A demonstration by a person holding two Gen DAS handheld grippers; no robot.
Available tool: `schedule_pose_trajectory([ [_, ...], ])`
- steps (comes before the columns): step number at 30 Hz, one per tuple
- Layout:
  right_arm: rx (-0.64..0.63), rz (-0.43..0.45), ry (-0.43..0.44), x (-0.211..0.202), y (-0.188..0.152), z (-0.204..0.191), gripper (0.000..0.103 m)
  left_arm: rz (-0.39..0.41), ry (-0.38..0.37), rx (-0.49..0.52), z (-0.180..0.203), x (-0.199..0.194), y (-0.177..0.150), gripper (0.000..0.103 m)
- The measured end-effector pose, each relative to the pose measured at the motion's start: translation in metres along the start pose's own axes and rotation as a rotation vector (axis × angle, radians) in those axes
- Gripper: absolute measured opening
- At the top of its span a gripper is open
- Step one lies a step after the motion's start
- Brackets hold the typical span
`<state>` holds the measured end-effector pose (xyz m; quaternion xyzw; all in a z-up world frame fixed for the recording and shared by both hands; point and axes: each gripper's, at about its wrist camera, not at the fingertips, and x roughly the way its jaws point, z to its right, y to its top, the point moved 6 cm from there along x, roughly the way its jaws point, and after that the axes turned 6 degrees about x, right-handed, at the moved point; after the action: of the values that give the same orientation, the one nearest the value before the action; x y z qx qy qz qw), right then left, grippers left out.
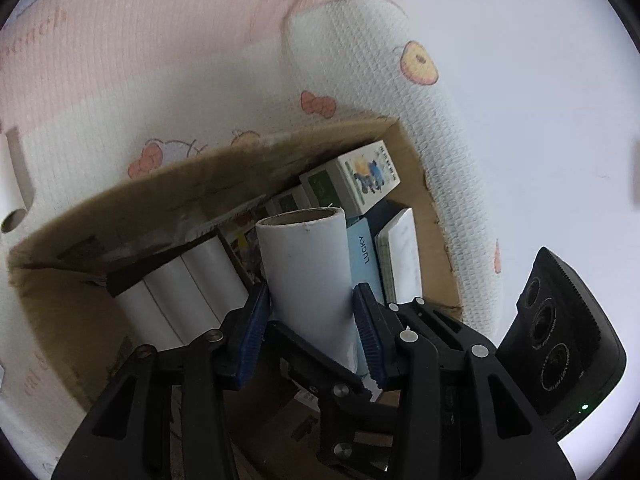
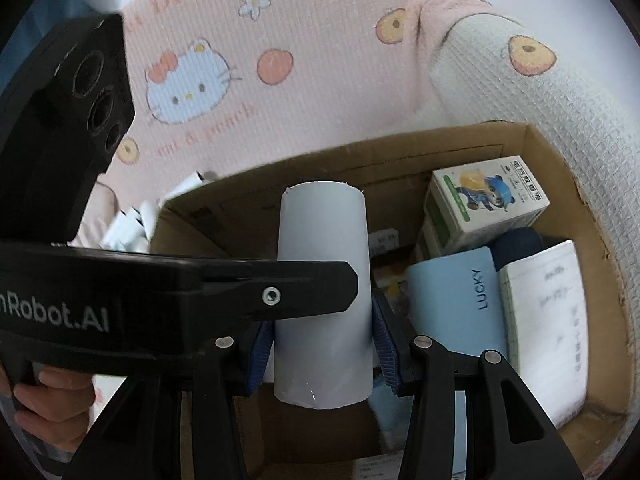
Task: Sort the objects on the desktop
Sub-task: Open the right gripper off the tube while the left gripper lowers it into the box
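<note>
Left gripper (image 1: 316, 322): blue-padded jaws clamped on both sides of a white paper tube (image 1: 310, 276), held upright over the cardboard box (image 1: 160, 184).
Right gripper (image 2: 324, 346): jaws flank a white tube (image 2: 322, 300) likewise; whether it is the same tube, cannot tell.
Box contents: white rolls (image 1: 184, 296) side by side at left; blue "LUCKY" notebook (image 2: 460, 304); white notepad (image 2: 548, 320); small cartoon carton (image 2: 488, 200).
Step, judged: placing the tube into the box. Next move calls for lowering it beside the rolls, then opening the jaws.
</note>
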<state>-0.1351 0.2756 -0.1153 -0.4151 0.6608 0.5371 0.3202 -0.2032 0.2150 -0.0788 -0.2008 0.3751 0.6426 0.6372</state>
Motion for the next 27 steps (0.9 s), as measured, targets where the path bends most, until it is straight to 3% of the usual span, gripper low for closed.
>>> schedule_pose_trajectory([
  [3,0.016,-0.059,-0.008,0.006,-0.003,0.007,0.044,-0.033,0.006,-0.028,-0.002,0.011,-0.003,0.047],
  [7,0.005,-0.086,-0.046,0.004,-0.006,0.013,0.044,-0.041,0.099,0.003,-0.006,0.026,-0.002,0.046],
  [14,-0.073,-0.089,-0.158,-0.007,-0.007,0.023,0.044,-0.071,0.107,-0.035,-0.01,0.041,0.001,0.046],
  [21,-0.074,-0.111,-0.236,-0.017,-0.013,0.033,0.044,-0.152,0.154,-0.247,-0.033,0.062,0.004,0.046],
  [24,-0.1,-0.096,-0.256,-0.025,-0.014,0.031,0.044,-0.119,0.204,-0.228,-0.036,0.067,0.011,0.046],
  [27,-0.136,-0.084,-0.299,-0.031,-0.014,0.031,0.044,-0.086,0.201,-0.244,-0.035,0.068,0.015,0.047],
])
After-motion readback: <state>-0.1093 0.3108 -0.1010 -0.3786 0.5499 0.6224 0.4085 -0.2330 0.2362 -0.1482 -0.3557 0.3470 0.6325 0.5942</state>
